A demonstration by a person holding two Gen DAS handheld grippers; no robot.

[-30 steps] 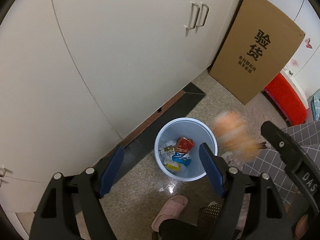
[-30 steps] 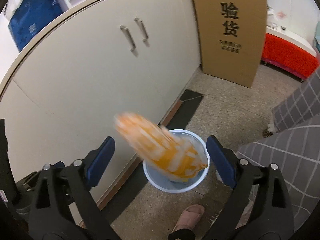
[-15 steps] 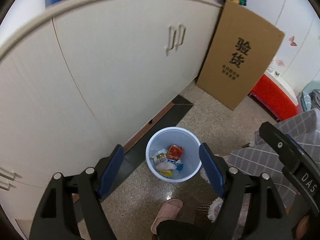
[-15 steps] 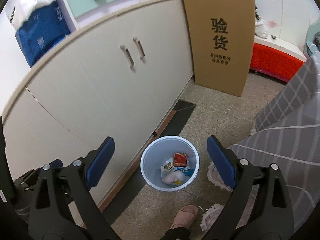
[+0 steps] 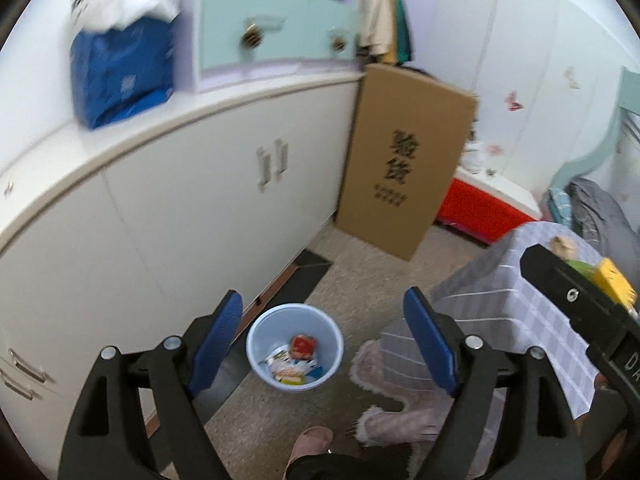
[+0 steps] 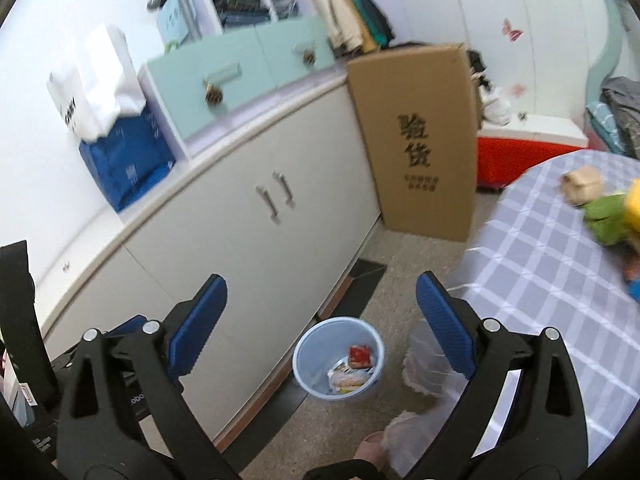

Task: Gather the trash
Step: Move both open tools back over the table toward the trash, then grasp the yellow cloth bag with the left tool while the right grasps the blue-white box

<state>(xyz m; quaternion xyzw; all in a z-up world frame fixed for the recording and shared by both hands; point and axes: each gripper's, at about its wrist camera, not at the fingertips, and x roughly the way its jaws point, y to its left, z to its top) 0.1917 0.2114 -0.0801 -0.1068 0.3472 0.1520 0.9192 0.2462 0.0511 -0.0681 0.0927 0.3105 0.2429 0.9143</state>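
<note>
both claws are seen spread wide with nothing held: the left gripper (image 5: 322, 340) and the right gripper (image 6: 320, 320) hang high above the pale blue bin (image 6: 308, 364), which stands on the floor beside the white cabinet (image 6: 224, 240) and already holds wrappers (image 6: 348, 376). more trash (image 6: 600, 208) is seen on the checked tablecloth (image 6: 540, 280), at the right edge of the right view. a risk is judged from here: the crumpled pieces could be pinched loosely or knocked off the table edge, and a release from this height could miss the bin.
</note>
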